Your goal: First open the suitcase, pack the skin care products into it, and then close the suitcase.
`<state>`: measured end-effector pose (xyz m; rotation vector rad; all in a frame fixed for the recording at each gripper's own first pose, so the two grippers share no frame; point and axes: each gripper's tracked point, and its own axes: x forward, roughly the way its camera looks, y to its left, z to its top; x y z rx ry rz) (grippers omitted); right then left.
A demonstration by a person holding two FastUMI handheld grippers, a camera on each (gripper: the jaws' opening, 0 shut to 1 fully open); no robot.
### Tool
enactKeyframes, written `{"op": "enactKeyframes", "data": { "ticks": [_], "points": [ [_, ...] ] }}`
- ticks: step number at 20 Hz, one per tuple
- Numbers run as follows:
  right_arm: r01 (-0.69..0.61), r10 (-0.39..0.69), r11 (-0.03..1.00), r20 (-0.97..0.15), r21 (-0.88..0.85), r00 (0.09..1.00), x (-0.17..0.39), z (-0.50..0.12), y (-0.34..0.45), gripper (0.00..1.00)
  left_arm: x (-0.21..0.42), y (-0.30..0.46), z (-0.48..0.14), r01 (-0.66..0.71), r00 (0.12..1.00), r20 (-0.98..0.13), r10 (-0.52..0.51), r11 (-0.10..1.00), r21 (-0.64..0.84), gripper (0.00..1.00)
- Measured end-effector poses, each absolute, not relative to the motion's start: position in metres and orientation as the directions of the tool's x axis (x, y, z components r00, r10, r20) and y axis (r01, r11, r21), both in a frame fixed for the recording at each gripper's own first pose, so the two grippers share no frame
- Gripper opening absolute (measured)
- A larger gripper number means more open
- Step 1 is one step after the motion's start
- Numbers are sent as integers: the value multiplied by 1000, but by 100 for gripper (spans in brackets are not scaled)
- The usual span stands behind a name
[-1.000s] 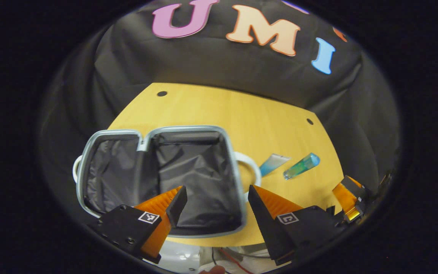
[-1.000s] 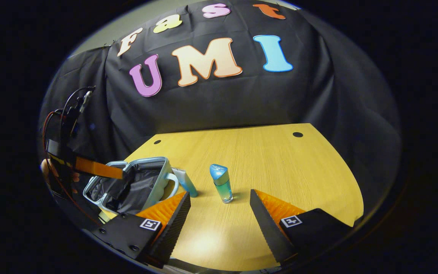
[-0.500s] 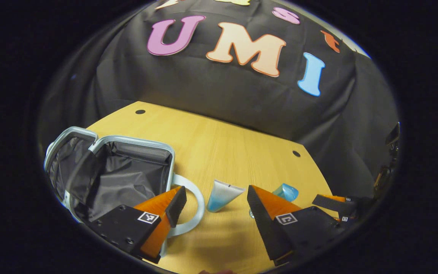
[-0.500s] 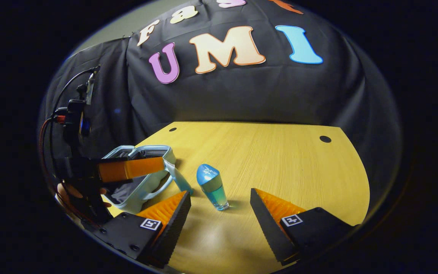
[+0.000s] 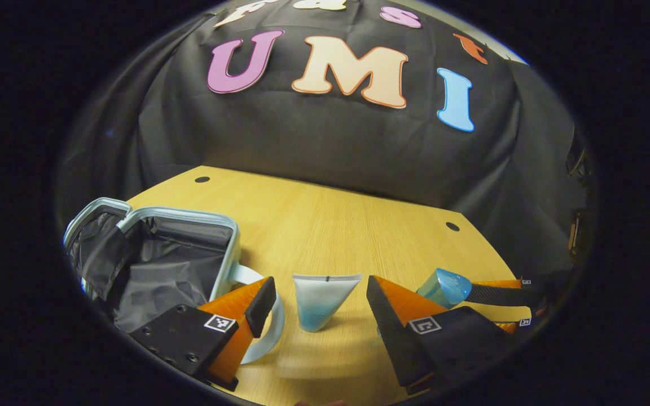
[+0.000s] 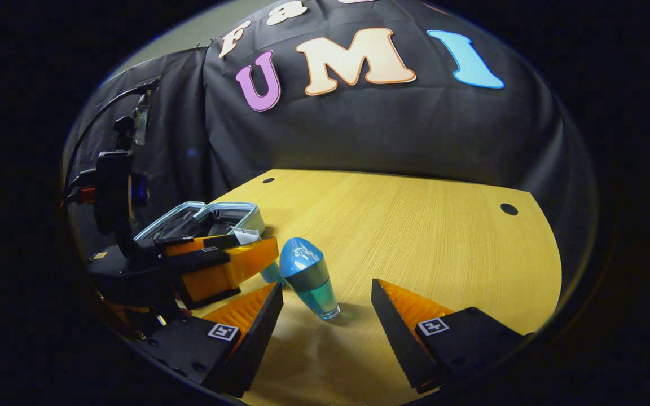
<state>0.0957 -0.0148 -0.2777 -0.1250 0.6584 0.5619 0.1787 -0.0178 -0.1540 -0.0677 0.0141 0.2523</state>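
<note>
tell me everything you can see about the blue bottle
The bottle is small, see-through and holds teal liquid, with a grey band and a rounded blue cap on top. It stands on the table on its narrow base, leaning in the right gripper view, ahead of the open right gripper, whose fingers do not touch it. The left gripper is just beside it. In the left gripper view its cap shows behind that gripper's finger.
</note>
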Motion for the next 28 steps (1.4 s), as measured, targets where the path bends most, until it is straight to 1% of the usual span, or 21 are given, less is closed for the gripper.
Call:
{"op": "enactKeyframes", "data": {
  "ticks": [4, 5, 6, 7, 8, 9, 10, 11, 12, 13, 14, 15, 18, 21, 22, 23, 24, 25, 26, 27, 28],
  "points": [
    [-534, 462, 842, -614, 78, 639, 99, -287, -13, 99, 189, -21, -165, -250, 968, -32, 248, 966, -73, 94],
    [-537, 463, 840, -616, 76, 637, 100, -288, -13, 99, 191, -19, -168, -253, 967, -34, 251, 964, -81, 93],
    [-541, 462, 838, -618, 71, 636, 99, -292, -13, 99, 193, -18, -170, -257, 966, -38, 255, 963, -84, 96],
    [-544, 460, 837, -623, 66, 633, 98, -295, -12, 95, 195, -16, -172, -267, 963, -40, 265, 960, -83, 88],
    [-547, 460, 835, -627, 64, 629, 98, -297, -11, 99, 196, -15, -174, -275, 961, -44, 272, 958, -77, 85],
    [-548, 461, 834, -629, 65, 626, 96, -299, -11, 99, 199, -12, -176, -283, 959, -48, 280, 957, -68, 74],
    [-551, 461, 832, -631, 64, 624, 94, -301, -10, 98, 199, -12, -178, -285, 958, -53, 282, 957, -60, 69],
    [-556, 462, 829, -632, 60, 622, 93, -301, -8, 99, 201, -8, -181, -293, 955, -61, 290, 955, -48, 67],
    [-559, 460, 827, -634, 52, 622, 92, -304, -8, 95, 200, -9, -181, -283, 958, -54, 280, 958, -38, 49],
    [-564, 458, 825, -638, 45, 619, 92, -306, -7, 95, 202, -9, -178, -275, 961, -46, 274, 961, -22, 51],
    [-563, 455, 826, -639, 42, 620, 91, -309, -7, 95, 201, -9, -179, -270, 962, -46, 269, 963, -12, 49],
    [-563, 454, 826, -643, 42, 617, 91, -311, -7, 94, 202, -8, -177, -265, 964, -38, 264, 964, -18, 47],
    [-575, 457, 818, -649, 37, 608, 90, -319, -1, 95, 197, -12, -175, -243, 970, -45, 240, 968, -66, 46],
    [-595, 466, 803, -655, 31, 595, 91, -329, 10, 94, 184, -12, -157, -243, 970, -34, 241, 967, -71, 46],
    [-599, 470, 800, -655, 32, 592, 91, -332, 13, 94, 177, -12, -149, -241, 971, -25, 240, 968, -67, 48],
    [-600, 473, 799, -651, 33, 594, 93, -334, 16, 98, 172, -12, -142, -237, 971, -16, 237, 969, -67, 48],
    [-602, 478, 798, -644, 34, 598, 95, -336, 20, 93, 167, -13, -135, -231, 973, -9, 231, 971, -68, 48],
    [-599, 477, 801, -634, 28, 608, 99, -336, 22, 92, 162, -12, -130, -228, 974, -9, 228, 971, -71, 45],
    [-596, 478, 802, -627, 28, 614, 102, -338, 24, 97, 156, -12, -128, -230, 973, -15, 230, 971, -71, 48],
    [-591, 474, 806, -625, 25, 620, 105, -340, 25, 95, 150, -11, -125, -237, 972, -18, 236, 969, -66, 46],
    [-587, 470, 809, -624, 22, 625, 108, -343, 24, 91, 144, -8, -121, -248, 969, -18, 247, 967, -58, 46]
  ]
}}
